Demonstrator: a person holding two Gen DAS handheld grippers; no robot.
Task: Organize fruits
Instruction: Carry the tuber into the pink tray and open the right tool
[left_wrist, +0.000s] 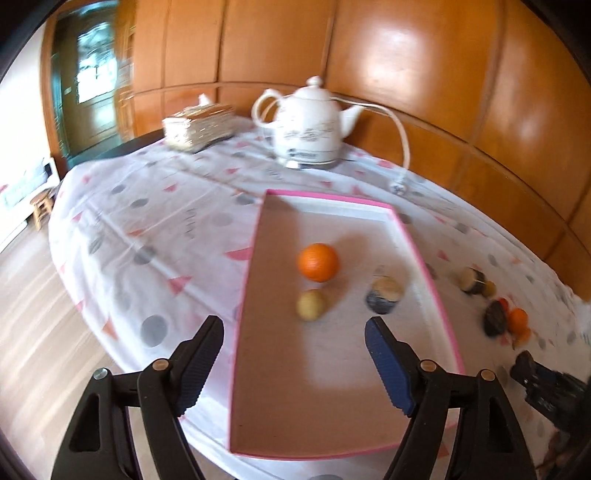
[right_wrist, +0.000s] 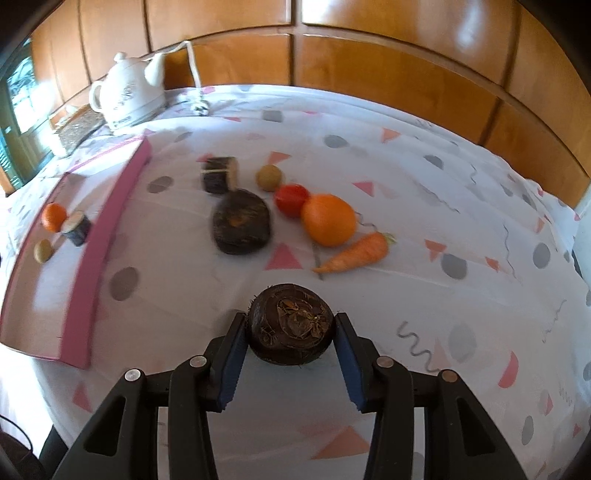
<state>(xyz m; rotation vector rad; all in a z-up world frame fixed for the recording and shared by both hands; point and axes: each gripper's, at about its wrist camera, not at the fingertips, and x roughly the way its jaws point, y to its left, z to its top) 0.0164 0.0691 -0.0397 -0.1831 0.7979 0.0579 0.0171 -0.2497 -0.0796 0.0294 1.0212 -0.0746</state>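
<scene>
Three items in tray: an orange (left_wrist: 318, 262), a small tan fruit (left_wrist: 311, 304) and a dark cut roll (left_wrist: 384, 295) lie inside the pink-rimmed tray (left_wrist: 428, 254).
Left gripper (left_wrist: 294, 341): spread wide, holding nothing, above the tray's near end.
Loose on the tablecloth (right_wrist: 424, 206): dark lump (right_wrist: 242, 221), tomato (right_wrist: 291, 199), large orange (right_wrist: 328, 219), carrot (right_wrist: 356, 253).
Right gripper (right_wrist: 291, 326): clamped on a dark brown round fruit (right_wrist: 291, 326), right of the tray.
Back: white kettle (left_wrist: 312, 127).
</scene>
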